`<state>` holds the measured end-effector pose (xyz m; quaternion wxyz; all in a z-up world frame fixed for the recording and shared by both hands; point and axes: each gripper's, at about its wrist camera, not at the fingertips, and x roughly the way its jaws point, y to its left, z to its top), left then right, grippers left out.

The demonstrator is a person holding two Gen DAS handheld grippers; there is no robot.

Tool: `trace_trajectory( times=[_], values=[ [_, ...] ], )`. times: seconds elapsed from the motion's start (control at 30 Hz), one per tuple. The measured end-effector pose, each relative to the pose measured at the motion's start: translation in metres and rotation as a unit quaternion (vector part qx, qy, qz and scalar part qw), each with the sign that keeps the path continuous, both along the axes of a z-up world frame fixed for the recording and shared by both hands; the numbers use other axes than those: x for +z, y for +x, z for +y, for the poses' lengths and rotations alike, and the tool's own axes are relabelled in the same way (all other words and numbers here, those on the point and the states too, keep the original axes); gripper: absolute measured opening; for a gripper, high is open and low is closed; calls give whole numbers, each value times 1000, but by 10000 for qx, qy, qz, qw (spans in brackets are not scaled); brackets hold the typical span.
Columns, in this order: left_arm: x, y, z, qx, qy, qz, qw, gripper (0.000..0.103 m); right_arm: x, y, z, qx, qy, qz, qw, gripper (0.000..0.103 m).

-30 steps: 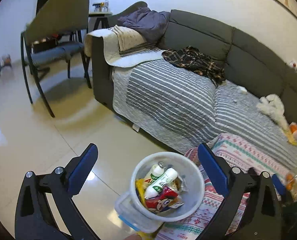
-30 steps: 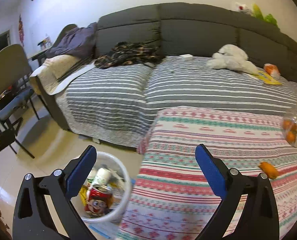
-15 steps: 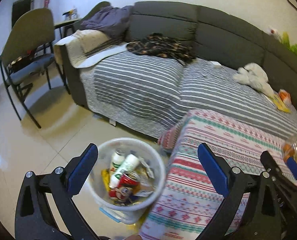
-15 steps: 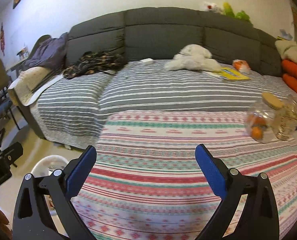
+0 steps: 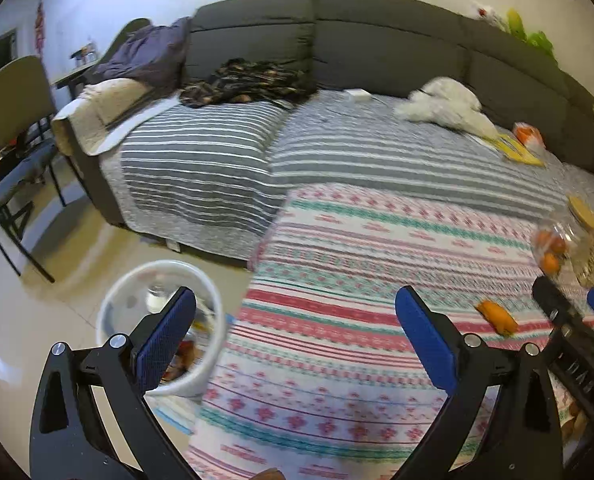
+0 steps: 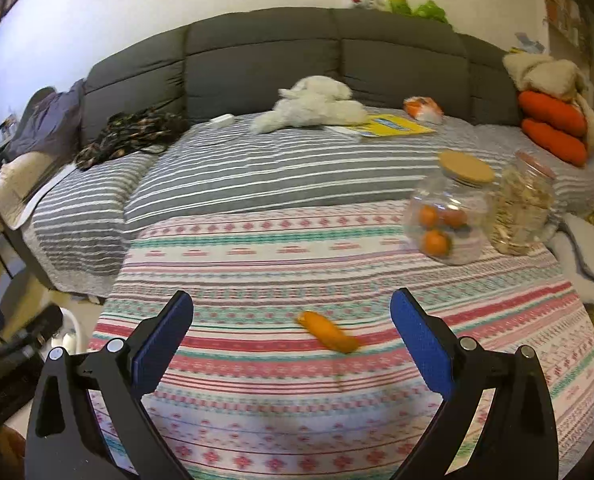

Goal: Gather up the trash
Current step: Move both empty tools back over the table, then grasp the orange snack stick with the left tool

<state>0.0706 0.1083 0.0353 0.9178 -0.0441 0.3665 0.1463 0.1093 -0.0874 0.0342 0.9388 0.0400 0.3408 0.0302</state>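
Left wrist view: left claw (image 5: 295, 322) spread wide and empty above the patterned cloth (image 5: 377, 320); white trash bin (image 5: 109, 308) on the floor behind its left finger; orange scrap (image 5: 497, 317) far right, near the right claw.

Right wrist view: right claw (image 6: 292, 326) apart, empty; orange scrap (image 6: 329, 332) lying between the fingers, untouched; glass jars (image 6: 449, 216) beyond.
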Motion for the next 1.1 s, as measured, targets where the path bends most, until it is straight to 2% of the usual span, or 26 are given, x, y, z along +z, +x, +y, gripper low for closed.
trace_trajectory(
  times=[0.13,0.33,0.57,0.67,0.77,0.9,0.97,1.0,1.07,1.1],
  values=[
    [-18,10,-30,-308,12,211,9993,96,-2,3,-36,-256,164,220,9993,96],
    [-48,32,-73,-537,-238,599,9965,96,-7,2,-96,-715,276,482,9959,96],
    [-80,67,-127,-394,-659,983,9922,96,-5,2,-176,-1423,960,701,9827,96],
    [-89,81,-144,-226,-843,1045,9907,95,-4,3,-194,-1516,1267,778,9772,96],
    [-97,96,-157,-48,-957,1191,9882,94,-3,4,-202,-1555,1362,779,9753,96],
    [-107,108,-172,67,-1015,1339,9858,87,-2,4,-205,-1472,1424,826,9753,96],
    [-111,112,-181,5,-931,1408,9856,78,-3,5,-206,-1427,1405,853,9760,96],
    [-114,114,-185,-59,-904,1465,9851,65,-3,4,-207,-1426,1395,856,9761,96],
    [-117,115,-191,-157,-743,1516,9855,59,-3,4,-208,-1431,1409,863,9758,96],
    [-116,113,-194,-241,-666,1440,9870,49,-3,4,-208,-1431,1432,872,9754,96]
  ],
)
